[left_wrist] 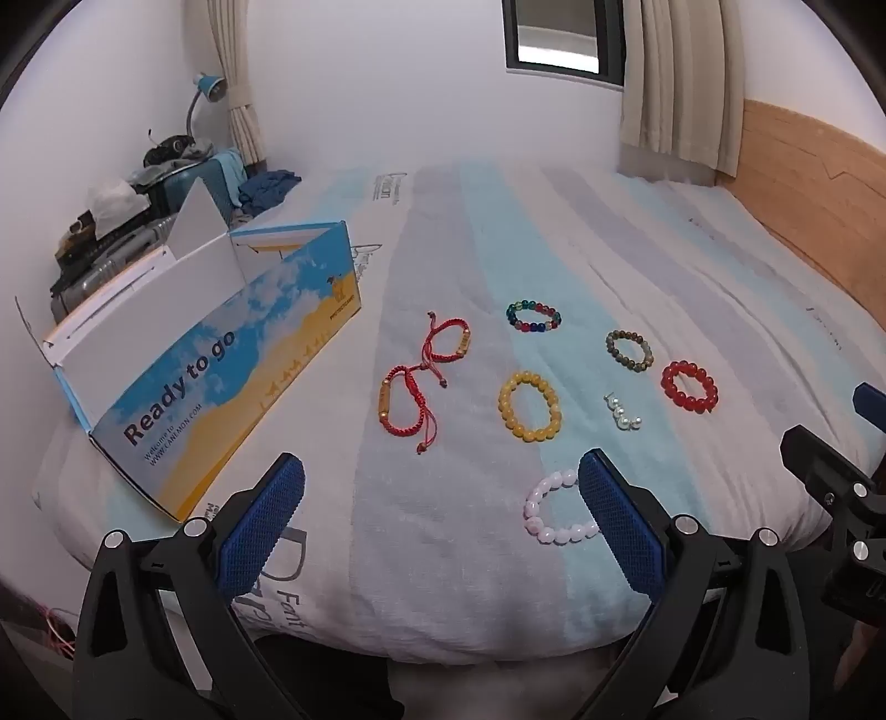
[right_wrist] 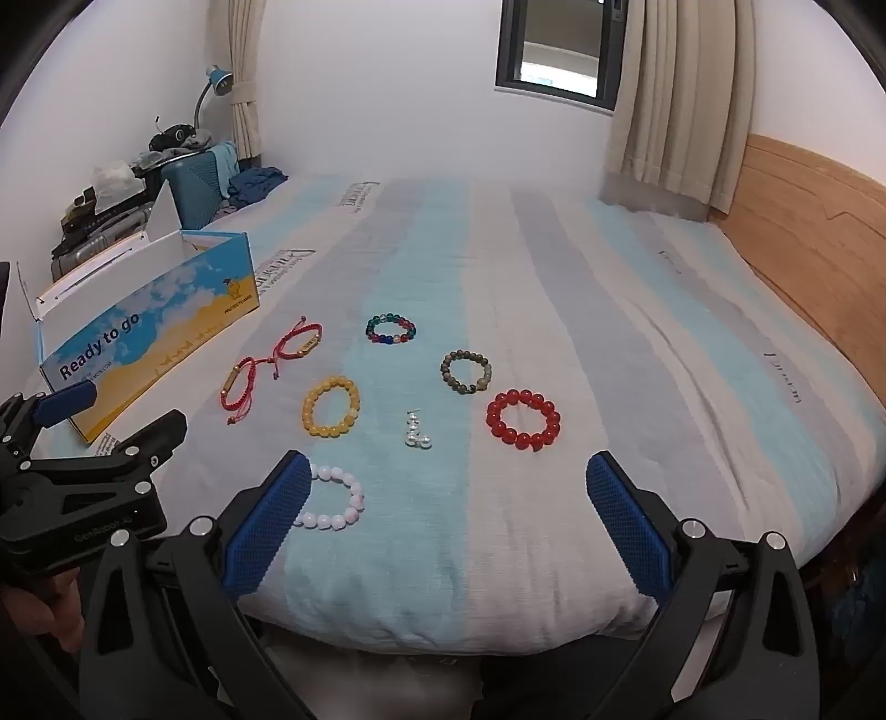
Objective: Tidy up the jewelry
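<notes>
Several bracelets lie on the striped bed cover: two red cord bracelets (left_wrist: 426,376), a multicolour bead one (left_wrist: 533,317), a yellow one (left_wrist: 528,406), an olive one (left_wrist: 628,350), a red bead one (left_wrist: 689,386), a pearl piece (left_wrist: 623,412) and a pink one (left_wrist: 559,509). An open blue and yellow box (left_wrist: 221,354) stands to the left. My left gripper (left_wrist: 443,531) is open above the bed's near edge, its right finger beside the pink bracelet. My right gripper (right_wrist: 443,526) is open and empty near the pink bracelet (right_wrist: 332,498) and red bead bracelet (right_wrist: 523,418).
The bed (right_wrist: 554,277) has a wooden headboard (right_wrist: 819,232) on the right. A cluttered side table with a blue lamp (right_wrist: 219,80) and suitcases stands beyond the box (right_wrist: 149,327). A curtained window (right_wrist: 559,50) is on the far wall.
</notes>
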`<action>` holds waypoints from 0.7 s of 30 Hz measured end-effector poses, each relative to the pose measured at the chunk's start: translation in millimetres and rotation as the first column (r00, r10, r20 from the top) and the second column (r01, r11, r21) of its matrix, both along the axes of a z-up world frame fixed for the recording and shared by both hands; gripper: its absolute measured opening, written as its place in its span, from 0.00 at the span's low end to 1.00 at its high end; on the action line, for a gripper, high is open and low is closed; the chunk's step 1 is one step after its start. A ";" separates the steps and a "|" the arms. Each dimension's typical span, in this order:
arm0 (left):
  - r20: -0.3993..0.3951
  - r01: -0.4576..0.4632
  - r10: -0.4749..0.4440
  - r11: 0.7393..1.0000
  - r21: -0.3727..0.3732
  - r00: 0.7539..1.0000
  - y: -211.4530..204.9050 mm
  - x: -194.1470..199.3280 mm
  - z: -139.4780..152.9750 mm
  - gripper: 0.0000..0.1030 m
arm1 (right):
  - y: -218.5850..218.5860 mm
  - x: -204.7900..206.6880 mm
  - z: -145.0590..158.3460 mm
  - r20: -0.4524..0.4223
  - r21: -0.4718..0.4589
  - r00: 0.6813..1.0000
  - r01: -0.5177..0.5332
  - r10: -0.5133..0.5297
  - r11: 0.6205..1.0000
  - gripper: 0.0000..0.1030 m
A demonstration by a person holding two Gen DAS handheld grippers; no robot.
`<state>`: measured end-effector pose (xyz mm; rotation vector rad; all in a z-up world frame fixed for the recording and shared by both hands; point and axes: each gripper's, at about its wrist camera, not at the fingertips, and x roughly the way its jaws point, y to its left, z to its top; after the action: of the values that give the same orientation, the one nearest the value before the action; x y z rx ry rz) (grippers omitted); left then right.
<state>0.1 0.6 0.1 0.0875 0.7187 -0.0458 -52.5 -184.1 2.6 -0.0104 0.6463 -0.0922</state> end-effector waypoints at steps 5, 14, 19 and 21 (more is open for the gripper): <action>-0.007 -0.002 0.002 1.000 -0.002 1.000 1.0 0.4 -0.9 0.94 | 3.0 -2.6 3.1 -0.002 -0.003 1.000 0.005 -0.005 1.000 0.93; -0.004 -0.024 0.024 0.999 -0.023 1.000 0.5 -0.4 -1.0 0.94 | -1.1 -2.1 -0.6 0.001 0.014 1.000 0.000 0.000 1.000 0.93; -0.010 -0.028 0.028 0.999 -0.031 1.000 0.4 -0.1 -0.9 0.94 | -1.6 -1.8 -1.5 0.002 0.018 1.000 0.000 0.000 1.000 0.93; -0.008 -0.025 0.025 0.999 -0.030 1.000 0.4 -0.6 -1.0 0.94 | -1.0 -0.7 -1.8 0.002 0.015 1.000 0.001 -0.001 1.000 0.93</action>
<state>-0.5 1.0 -0.9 0.0493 0.7268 -0.0329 -53.2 -185.1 0.8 0.0044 0.6445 -0.0879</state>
